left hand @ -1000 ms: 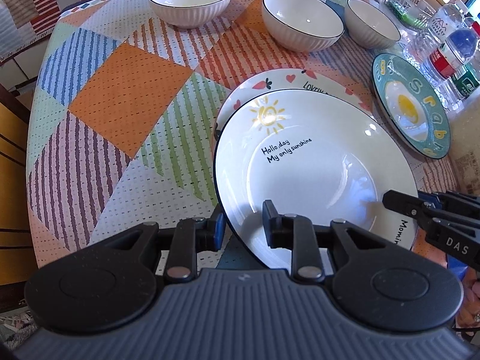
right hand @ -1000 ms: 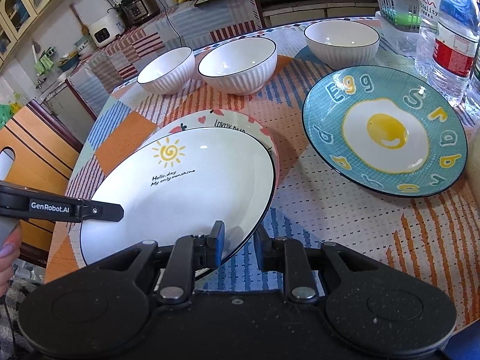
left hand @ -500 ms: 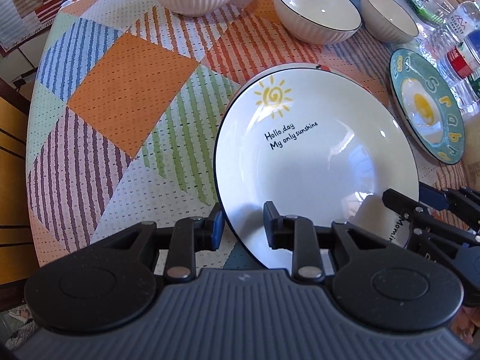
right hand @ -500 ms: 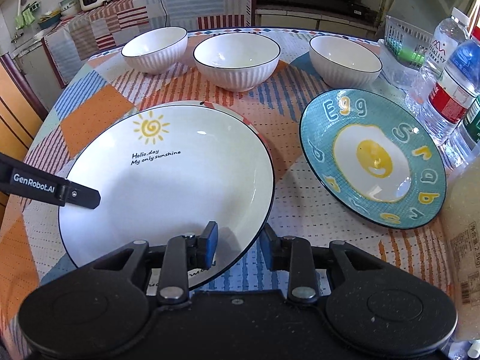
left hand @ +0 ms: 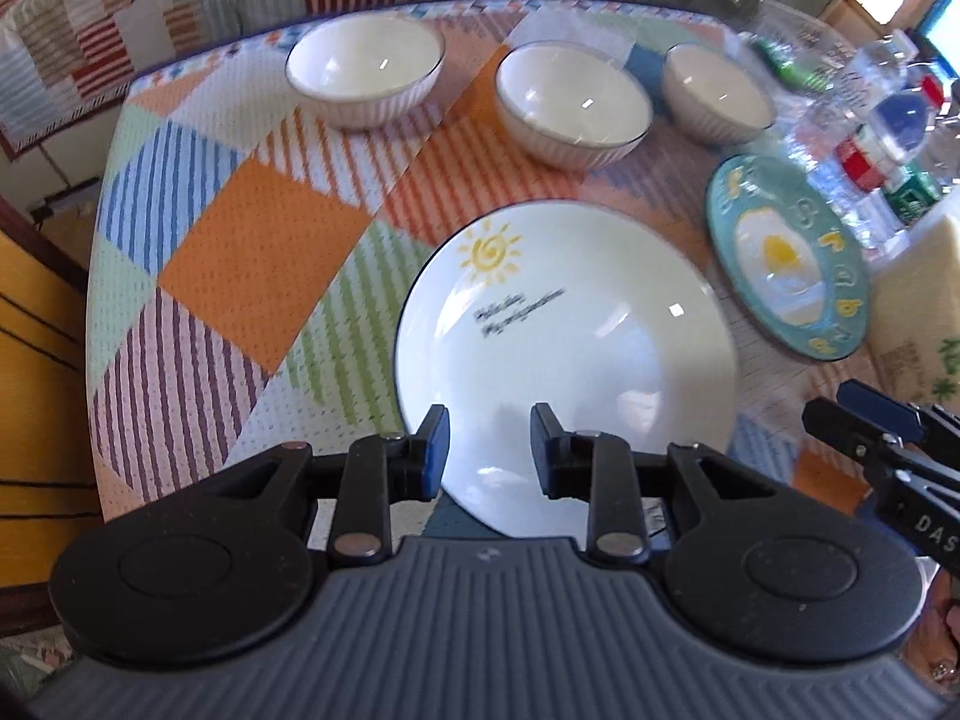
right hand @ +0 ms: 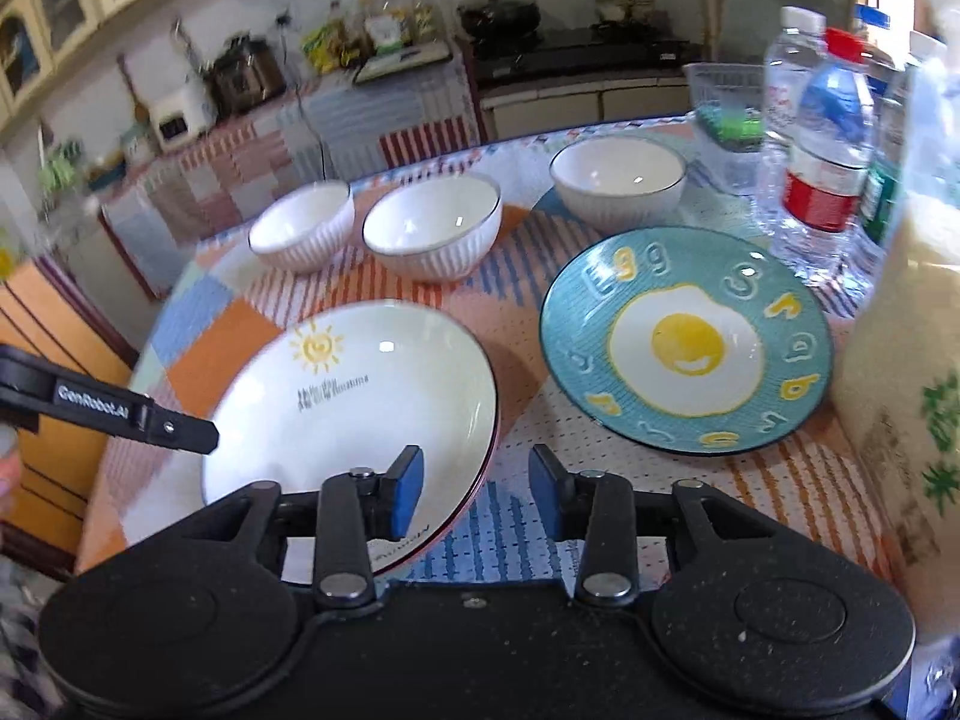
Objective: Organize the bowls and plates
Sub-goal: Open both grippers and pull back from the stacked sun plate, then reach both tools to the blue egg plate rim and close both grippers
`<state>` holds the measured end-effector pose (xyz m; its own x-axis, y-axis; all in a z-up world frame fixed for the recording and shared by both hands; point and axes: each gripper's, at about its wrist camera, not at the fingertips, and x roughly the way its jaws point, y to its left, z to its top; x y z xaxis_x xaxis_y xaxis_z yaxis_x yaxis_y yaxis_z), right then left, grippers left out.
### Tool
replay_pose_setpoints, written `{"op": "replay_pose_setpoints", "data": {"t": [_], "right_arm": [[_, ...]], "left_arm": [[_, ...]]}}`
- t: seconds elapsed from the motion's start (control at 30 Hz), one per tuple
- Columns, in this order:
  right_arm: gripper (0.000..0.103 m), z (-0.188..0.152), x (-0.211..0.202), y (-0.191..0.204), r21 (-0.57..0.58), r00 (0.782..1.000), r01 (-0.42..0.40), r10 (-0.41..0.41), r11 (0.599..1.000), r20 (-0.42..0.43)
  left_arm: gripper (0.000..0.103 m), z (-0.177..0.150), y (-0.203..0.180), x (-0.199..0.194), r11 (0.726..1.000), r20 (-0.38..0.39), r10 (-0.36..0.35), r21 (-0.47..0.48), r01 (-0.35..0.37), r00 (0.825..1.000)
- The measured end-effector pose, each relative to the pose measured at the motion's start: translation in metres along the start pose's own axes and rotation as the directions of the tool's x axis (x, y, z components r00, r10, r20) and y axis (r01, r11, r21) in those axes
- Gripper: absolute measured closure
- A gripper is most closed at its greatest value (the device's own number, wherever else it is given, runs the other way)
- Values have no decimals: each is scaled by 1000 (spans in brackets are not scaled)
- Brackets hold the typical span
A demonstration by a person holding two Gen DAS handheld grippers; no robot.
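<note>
A white plate with a yellow sun point(left hand: 576, 324) point(right hand: 360, 396) lies flat on top of another plate, whose red rim point(right hand: 489, 450) shows under it. My left gripper point(left hand: 489, 450) is open above its near edge, holding nothing. My right gripper point(right hand: 474, 489) is open beside the plate's right rim, empty. A teal egg plate point(left hand: 786, 258) point(right hand: 684, 342) lies to the right. Three white ribbed bowls point(left hand: 366, 75) point(left hand: 573, 105) point(left hand: 717, 93) stand in a row at the back, also in the right wrist view point(right hand: 300, 231) point(right hand: 432, 231) point(right hand: 618, 180).
Water bottles point(right hand: 828, 138) and a pale sack point(right hand: 906, 372) crowd the table's right side. A plastic basket point(right hand: 726, 102) sits behind the right bowl. The patchwork tablecloth point(left hand: 252, 252) covers the round table; its left edge drops off to a wooden chair point(left hand: 30, 396).
Both grippers let go of the sun plate and opened. The plate now rests flat, covering the plate beneath. Both grippers drew back and rose.
</note>
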<state>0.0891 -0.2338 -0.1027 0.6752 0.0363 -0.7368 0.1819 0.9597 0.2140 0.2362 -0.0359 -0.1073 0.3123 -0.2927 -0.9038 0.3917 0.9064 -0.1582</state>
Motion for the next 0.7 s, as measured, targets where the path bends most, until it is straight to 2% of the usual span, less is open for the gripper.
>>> {"op": "replay_pose_setpoints", "data": {"t": [0.2, 0.37, 0.4, 0.5, 0.7], "right_arm": [[41, 2, -42, -21, 45, 995, -14, 10, 999, 98], [33, -2, -50, -39, 81, 988, -17, 4, 997, 157], [32, -3, -49, -43, 93, 986, -10, -5, 996, 166], [31, -9, -42, -57, 126, 984, -17, -6, 992, 180], [31, -19, -19, -83, 210, 978, 2, -46, 978, 204]], "left_arm": [[70, 11, -38, -29, 996, 71, -20, 90, 13, 997], [66, 19, -72, -31, 986, 102, -47, 166, 29, 994], [62, 21, -79, -30, 983, 112, -55, 181, 34, 992], [60, 29, -99, -21, 974, 131, -67, 222, 37, 989], [50, 46, -127, 12, 958, 142, -106, 281, 62, 984]]}}
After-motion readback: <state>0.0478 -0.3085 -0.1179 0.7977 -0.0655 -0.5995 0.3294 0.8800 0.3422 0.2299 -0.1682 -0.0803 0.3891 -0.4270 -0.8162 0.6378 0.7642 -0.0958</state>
